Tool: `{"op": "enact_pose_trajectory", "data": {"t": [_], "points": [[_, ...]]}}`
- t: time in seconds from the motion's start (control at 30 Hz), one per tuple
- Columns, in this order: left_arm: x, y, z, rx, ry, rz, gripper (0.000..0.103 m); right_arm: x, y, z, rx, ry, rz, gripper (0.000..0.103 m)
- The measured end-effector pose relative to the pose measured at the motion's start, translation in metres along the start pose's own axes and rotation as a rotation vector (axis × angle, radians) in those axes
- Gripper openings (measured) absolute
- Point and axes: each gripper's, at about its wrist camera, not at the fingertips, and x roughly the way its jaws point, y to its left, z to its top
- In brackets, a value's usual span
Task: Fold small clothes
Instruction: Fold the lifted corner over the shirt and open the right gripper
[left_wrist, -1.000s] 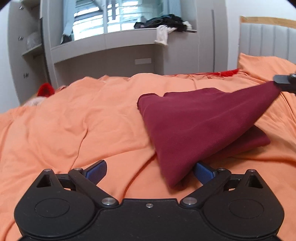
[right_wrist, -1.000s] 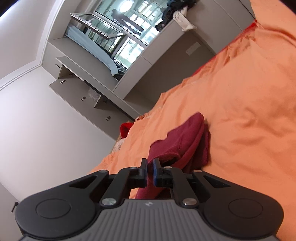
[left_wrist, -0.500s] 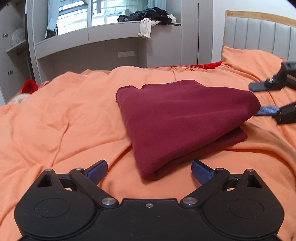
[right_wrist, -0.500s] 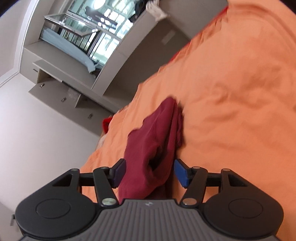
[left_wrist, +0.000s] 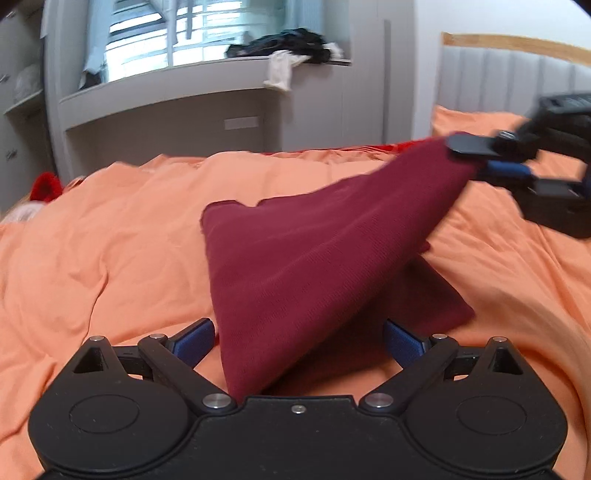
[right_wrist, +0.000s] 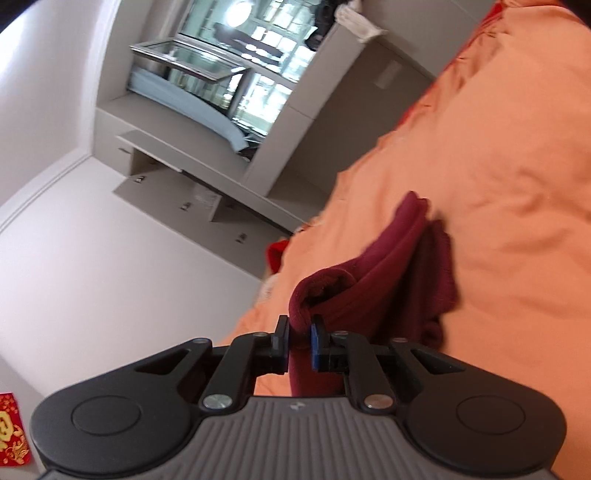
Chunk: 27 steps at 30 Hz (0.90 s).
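A dark red garment (left_wrist: 317, 266) lies folded on the orange bed cover (left_wrist: 110, 236). Its top layer is pulled up to the right into a tent. My right gripper (right_wrist: 299, 341) is shut on a bunched corner of the dark red garment (right_wrist: 373, 280) and holds it above the bed; it also shows in the left wrist view (left_wrist: 480, 158) at the far right. My left gripper (left_wrist: 297, 341) is open, low over the bed, its blue pads (left_wrist: 194, 339) on either side of the garment's near corner, not gripping it.
A grey window bench (left_wrist: 207, 107) with dark and white clothes (left_wrist: 288, 48) on it stands behind the bed. A padded headboard (left_wrist: 517, 85) and an orange pillow (left_wrist: 476, 122) are at the right. A small red item (left_wrist: 46, 186) lies at the bed's far left edge.
Half a second ago my right gripper was open beside the flat garment. It has now shut on the garment's right corner and lifted it. My left gripper stays open near the front corner.
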Motion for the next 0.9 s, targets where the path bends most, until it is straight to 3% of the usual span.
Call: {"op": "enact_pose_trajectory", "data": {"t": [0.17, 0.27, 0.33, 0.57, 0.67, 0.77, 0.8, 0.83, 0.9], "points": [[0.014, 0.015, -0.009, -0.025, 0.071, 0.169, 0.096, -0.005, -0.007, 0.002, 0.035, -0.005, -0.02, 0.011], [0.004, 0.04, -0.021, -0.113, 0.076, 0.26, 0.101, -0.012, -0.012, 0.002, 0.047, 0.004, -0.049, 0.011], [-0.003, 0.053, -0.026, -0.185, 0.083, 0.241, 0.101, -0.014, -0.017, -0.003, 0.053, 0.027, -0.08, 0.011], [-0.006, 0.057, -0.03, -0.195, 0.127, 0.229, 0.101, -0.005, -0.059, -0.03, 0.094, 0.179, -0.28, 0.01], [-0.006, 0.064, -0.034, -0.184, 0.154, 0.198, 0.101, -0.007, -0.068, -0.032, 0.124, 0.197, -0.268, 0.012], [-0.019, 0.069, -0.039, -0.161, 0.213, 0.176, 0.101, -0.016, -0.061, -0.027, 0.103, 0.26, -0.261, 0.032], [-0.025, 0.071, -0.042, -0.159, 0.235, 0.172, 0.099, -0.023, -0.055, -0.024, 0.08, 0.269, -0.269, 0.045], [-0.035, 0.075, -0.044, -0.167, 0.237, 0.159, 0.097, -0.032, -0.047, -0.021, 0.053, 0.254, -0.282, 0.057], [-0.057, 0.08, -0.042, -0.197, 0.185, 0.132, 0.097, -0.051, -0.028, -0.013, -0.022, 0.171, -0.316, 0.064]]}}
